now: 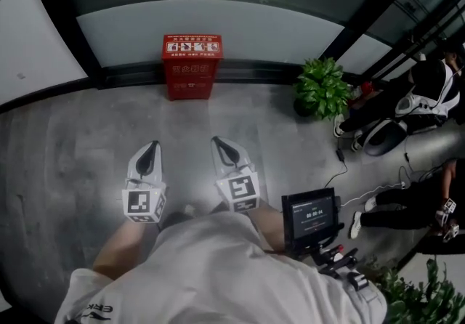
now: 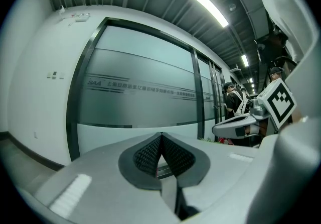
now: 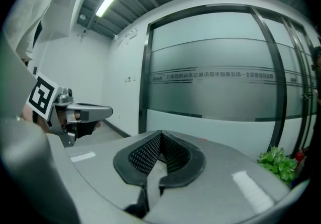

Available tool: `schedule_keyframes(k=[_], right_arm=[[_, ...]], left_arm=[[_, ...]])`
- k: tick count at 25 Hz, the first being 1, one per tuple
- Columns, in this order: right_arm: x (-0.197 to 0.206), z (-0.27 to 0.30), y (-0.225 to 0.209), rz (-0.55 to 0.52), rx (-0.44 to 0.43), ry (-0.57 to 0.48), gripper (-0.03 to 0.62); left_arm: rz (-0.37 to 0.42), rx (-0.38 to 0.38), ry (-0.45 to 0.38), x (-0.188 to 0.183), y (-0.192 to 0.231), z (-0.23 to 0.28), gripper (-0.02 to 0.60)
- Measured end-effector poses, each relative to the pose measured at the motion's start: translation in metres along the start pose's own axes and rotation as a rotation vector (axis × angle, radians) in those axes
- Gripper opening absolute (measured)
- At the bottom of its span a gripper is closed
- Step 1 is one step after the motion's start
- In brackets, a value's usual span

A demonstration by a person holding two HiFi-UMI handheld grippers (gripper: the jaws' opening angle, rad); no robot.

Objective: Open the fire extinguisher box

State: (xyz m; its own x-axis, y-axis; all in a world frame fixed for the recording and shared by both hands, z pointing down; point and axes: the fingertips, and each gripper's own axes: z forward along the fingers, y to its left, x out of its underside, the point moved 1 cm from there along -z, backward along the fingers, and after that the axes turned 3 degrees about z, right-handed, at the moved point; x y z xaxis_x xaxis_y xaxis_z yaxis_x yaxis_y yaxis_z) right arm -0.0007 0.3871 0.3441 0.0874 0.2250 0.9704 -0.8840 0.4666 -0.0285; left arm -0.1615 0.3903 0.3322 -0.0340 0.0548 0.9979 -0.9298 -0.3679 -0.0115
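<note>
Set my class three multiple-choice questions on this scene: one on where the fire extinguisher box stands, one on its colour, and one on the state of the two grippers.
1. Where does the fire extinguisher box stand?
A) on a table
B) on the floor, against the glass wall
C) between the two grippers

2. What colour is it?
A) green
B) blue
C) red

3. How are the left gripper and the right gripper?
A) both shut and empty
B) both wide open
C) both shut on the box

Answers:
1 B: the head view shows it on the floor at the foot of the wall.
2 C: its sides are plainly red.
3 A: each gripper view shows the jaws together with nothing between them.
</note>
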Motion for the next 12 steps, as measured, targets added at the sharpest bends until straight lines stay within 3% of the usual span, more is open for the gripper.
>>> schedule_keyframes(k=[12], right_arm=[[-0.015,0.122,-0.058,0.004,-0.039,-0.001,0.012]], left_arm=[[0.019,-0.049,0.028,0.012,0.052,0.122,0.002]])
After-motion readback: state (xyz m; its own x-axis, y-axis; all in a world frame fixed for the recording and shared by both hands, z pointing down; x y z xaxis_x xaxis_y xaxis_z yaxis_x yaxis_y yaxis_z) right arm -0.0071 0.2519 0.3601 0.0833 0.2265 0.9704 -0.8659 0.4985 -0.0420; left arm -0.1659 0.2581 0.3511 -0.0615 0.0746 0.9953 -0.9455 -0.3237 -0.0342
